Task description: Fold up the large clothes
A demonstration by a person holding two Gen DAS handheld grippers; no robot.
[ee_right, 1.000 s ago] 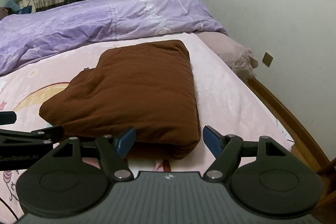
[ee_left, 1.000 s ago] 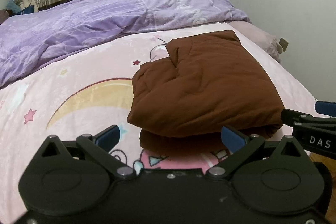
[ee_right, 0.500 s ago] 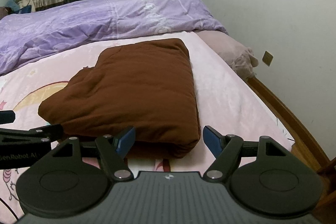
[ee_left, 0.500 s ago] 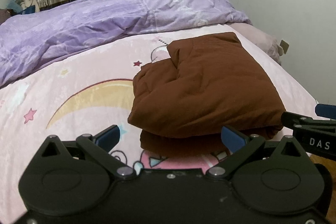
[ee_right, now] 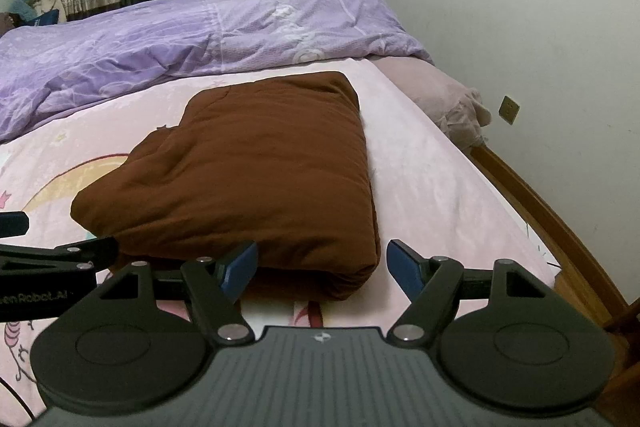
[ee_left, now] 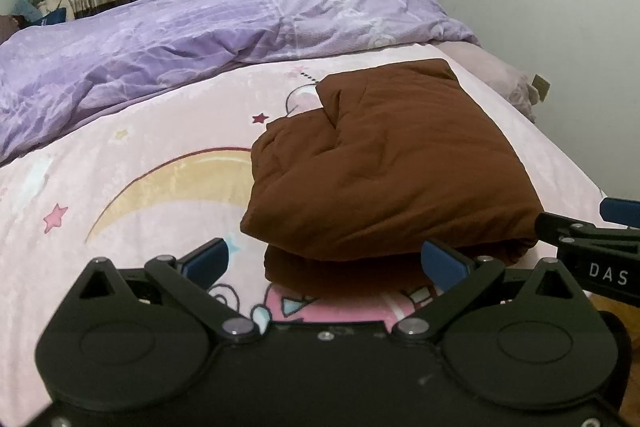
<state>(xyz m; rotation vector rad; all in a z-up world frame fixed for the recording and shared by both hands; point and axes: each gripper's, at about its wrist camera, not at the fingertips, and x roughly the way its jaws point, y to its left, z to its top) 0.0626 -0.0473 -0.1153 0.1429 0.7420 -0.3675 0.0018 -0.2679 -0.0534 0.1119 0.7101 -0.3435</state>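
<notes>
A brown padded garment (ee_left: pixel 384 163) lies folded into a thick rectangle on the pink bed sheet (ee_left: pixel 140 155); it also shows in the right wrist view (ee_right: pixel 248 179). My left gripper (ee_left: pixel 324 261) is open and empty, just in front of the garment's near edge. My right gripper (ee_right: pixel 322 265) is open and empty, its fingers either side of the garment's near right corner, not closed on it. The right gripper's arm shows at the right edge of the left wrist view (ee_left: pixel 592 247); the left gripper's arm shows at the left edge of the right wrist view (ee_right: pixel 48 259).
A purple duvet (ee_left: pixel 180 39) is bunched across the far side of the bed. A pinkish pillow (ee_right: pixel 440 99) lies at the right by the white wall. The wooden bed frame (ee_right: pixel 536 203) runs along the right edge. Curtains and a window are behind.
Almost nothing has changed. Both grippers stay open in front of the folded garment, with only a slight drift of the views.
</notes>
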